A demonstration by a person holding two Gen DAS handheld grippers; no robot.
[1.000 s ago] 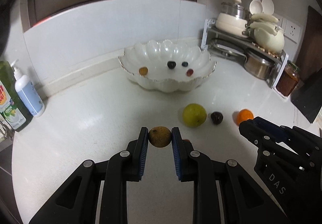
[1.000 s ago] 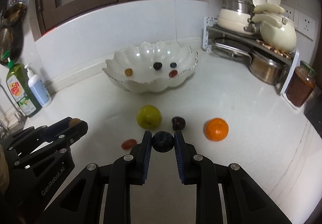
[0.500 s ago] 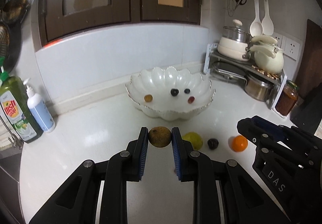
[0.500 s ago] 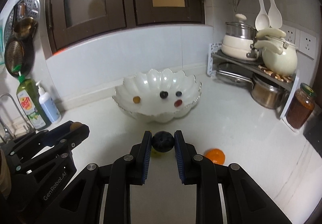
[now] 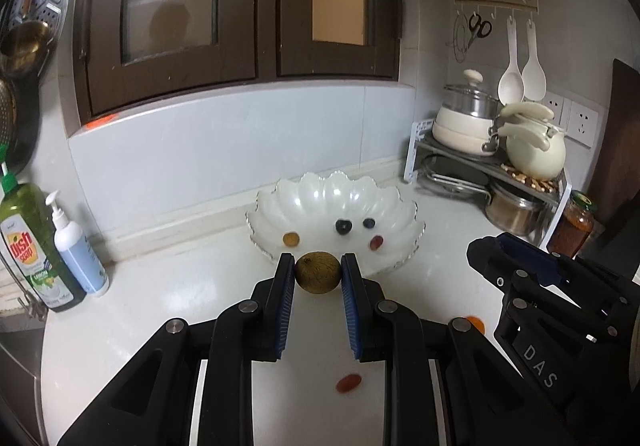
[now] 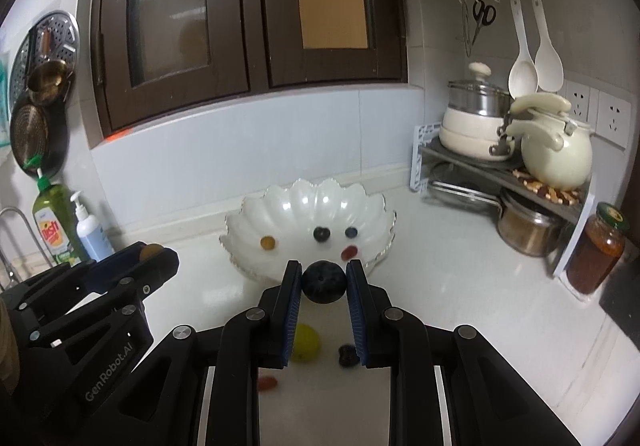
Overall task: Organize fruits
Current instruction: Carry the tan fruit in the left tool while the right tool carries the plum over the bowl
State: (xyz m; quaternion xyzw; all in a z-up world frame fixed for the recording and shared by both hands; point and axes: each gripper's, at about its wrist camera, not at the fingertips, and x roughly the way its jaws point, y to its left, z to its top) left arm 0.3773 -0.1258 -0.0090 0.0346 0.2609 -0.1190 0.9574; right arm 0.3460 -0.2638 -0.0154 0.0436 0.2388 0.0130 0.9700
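The left hand-held gripper (image 5: pixel 318 273) is clamping a brownish fruit (image 5: pixel 318 272) above the desk (image 5: pixel 160 298), just before the white bowl (image 5: pixel 400 213). The right hand-held gripper (image 6: pixel 323 282) is clamping a dark plum (image 6: pixel 323 282), with a yellow-green fruit (image 6: pixel 306 342) lying on the desk below.

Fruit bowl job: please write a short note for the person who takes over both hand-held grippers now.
Left hand-held gripper: shut on the brown fruit, held above the counter.
Right hand-held gripper: shut on the dark round fruit, also held up.
Done: four small fruits lie in the white scalloped bowl.
Left: place both held fruits in the bowl, then collect from the counter the yellow-green fruit, dark plum, red tomato and orange.
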